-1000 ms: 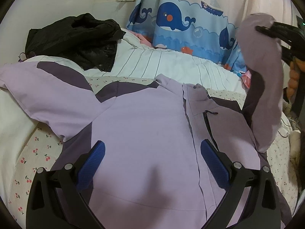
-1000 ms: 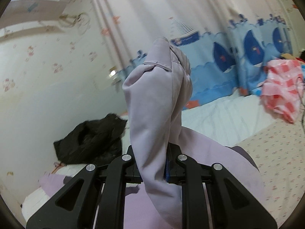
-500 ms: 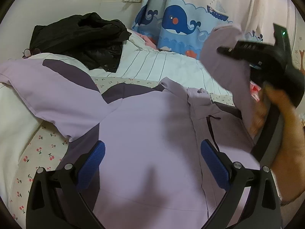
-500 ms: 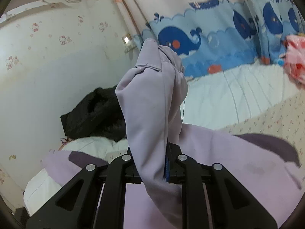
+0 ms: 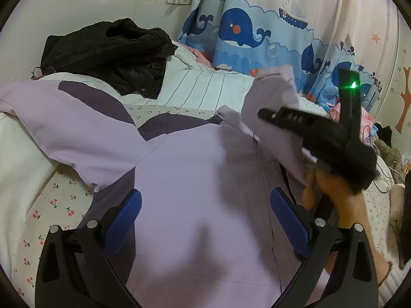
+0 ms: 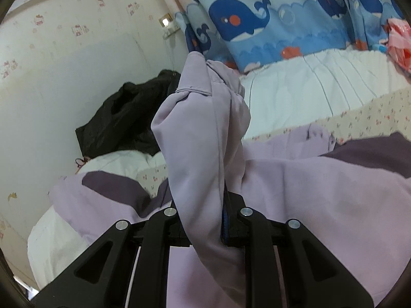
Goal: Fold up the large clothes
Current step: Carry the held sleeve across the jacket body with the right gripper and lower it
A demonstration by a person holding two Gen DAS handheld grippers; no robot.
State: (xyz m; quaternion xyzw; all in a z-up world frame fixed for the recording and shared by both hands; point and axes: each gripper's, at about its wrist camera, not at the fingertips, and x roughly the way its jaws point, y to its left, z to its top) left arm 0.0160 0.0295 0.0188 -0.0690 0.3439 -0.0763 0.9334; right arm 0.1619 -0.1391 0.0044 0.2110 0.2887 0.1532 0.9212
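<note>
A lilac jacket point(image 5: 205, 179) with dark purple panels lies spread on the bed, its other sleeve point(image 5: 72, 125) stretched out to the left. My left gripper point(image 5: 205, 205) hovers open just above the jacket's body, nothing between its blue pads point(image 5: 123, 213). My right gripper point(image 6: 205, 220) is shut on the jacket's right sleeve point(image 6: 203, 138), which bunches up above the jaws. In the left wrist view the right gripper point(image 5: 267, 114) and the hand holding it sit over the jacket's right chest, the sleeve point(image 5: 272, 95) lifted above the zip.
A black garment point(image 5: 113, 51) is heaped at the bed's far left by the wall. A whale-print curtain point(image 5: 244, 33) hangs behind the bed. White striped bedding point(image 5: 205, 87) and a cherry-print sheet point(image 5: 51, 205) lie under the jacket. Pink checked cloth point(image 6: 398, 41) lies far right.
The right gripper has come down and leftward with the sleeve, from high at the right edge to over the jacket's chest. The left gripper stayed where it was, open.
</note>
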